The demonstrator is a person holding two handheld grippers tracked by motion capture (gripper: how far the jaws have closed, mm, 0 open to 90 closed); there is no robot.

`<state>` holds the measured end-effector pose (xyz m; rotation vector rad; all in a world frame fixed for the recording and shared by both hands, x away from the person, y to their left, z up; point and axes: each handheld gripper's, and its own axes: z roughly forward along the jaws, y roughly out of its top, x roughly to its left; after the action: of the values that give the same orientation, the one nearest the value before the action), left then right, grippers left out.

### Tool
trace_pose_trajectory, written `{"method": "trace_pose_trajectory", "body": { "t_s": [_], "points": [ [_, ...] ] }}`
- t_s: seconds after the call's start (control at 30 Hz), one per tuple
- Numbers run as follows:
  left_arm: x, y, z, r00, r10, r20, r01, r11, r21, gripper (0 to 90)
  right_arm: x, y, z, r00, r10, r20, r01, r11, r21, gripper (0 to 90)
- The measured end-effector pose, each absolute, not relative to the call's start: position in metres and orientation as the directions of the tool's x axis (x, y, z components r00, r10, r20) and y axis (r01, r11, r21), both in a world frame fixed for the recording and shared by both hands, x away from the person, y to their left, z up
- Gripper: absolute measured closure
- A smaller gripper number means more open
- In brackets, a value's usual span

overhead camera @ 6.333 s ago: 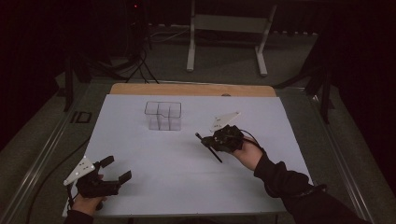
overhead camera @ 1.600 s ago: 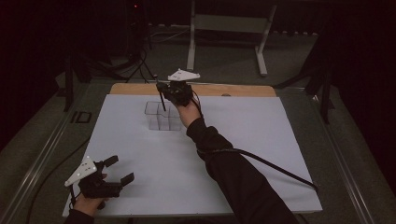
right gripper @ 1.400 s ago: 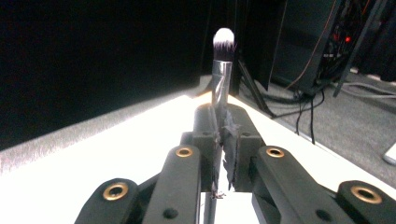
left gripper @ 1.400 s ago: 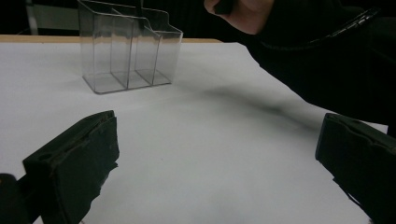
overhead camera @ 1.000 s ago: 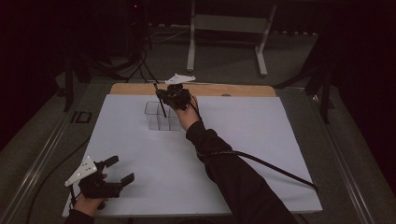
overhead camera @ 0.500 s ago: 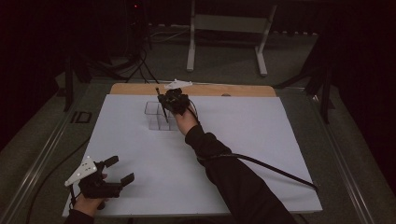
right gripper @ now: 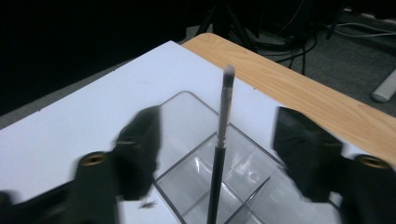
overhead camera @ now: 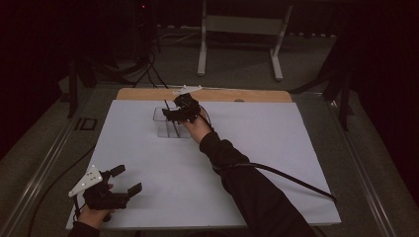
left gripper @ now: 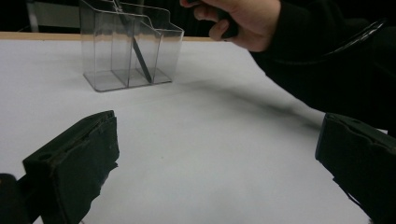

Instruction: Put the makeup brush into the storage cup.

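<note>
A: Right gripper (right gripper: 217, 154) jaws have just been opening, now wide, off the thin black makeup brush (right gripper: 219, 154). Brush stands tilted in the clear plastic compartment organizer (overhead camera: 168, 123) near the white mat's far edge.

B: Lift straight up, don't clip the handle. Left gripper (overhead camera: 123, 180) is open, empty, at the near-left corner.

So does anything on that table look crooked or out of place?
Only slightly: the makeup brush leans at a slant in the clear organizer rather than standing straight, bristles up. The right tongs have just been opening, and their pads stand clear on either side of it. Nothing is spilled or broken.
</note>
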<state>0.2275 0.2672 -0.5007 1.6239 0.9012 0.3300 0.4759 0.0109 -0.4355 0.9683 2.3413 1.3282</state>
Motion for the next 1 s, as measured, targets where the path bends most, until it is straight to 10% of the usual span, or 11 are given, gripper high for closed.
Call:
{"method": "trace_pose_trajectory", "body": {
  "t_s": [0.33, 1.0],
  "points": [
    [0.227, 0.267, -0.501, 0.661, 0.707, -0.252, 0.371, -0.016, 0.929, 0.8, 0.466, 0.001, -0.415, -0.745, 0.662, 0.083, 0.428, 0.378, 0.821, 10.7],
    [0.228, 0.267, -0.501, 0.655, 0.711, -0.256, 0.375, -0.011, 0.927, 0.8, 0.441, -0.071, -0.403, -0.754, 0.655, 0.048, 0.398, 0.398, 0.827, 14.5]
  ]
}}
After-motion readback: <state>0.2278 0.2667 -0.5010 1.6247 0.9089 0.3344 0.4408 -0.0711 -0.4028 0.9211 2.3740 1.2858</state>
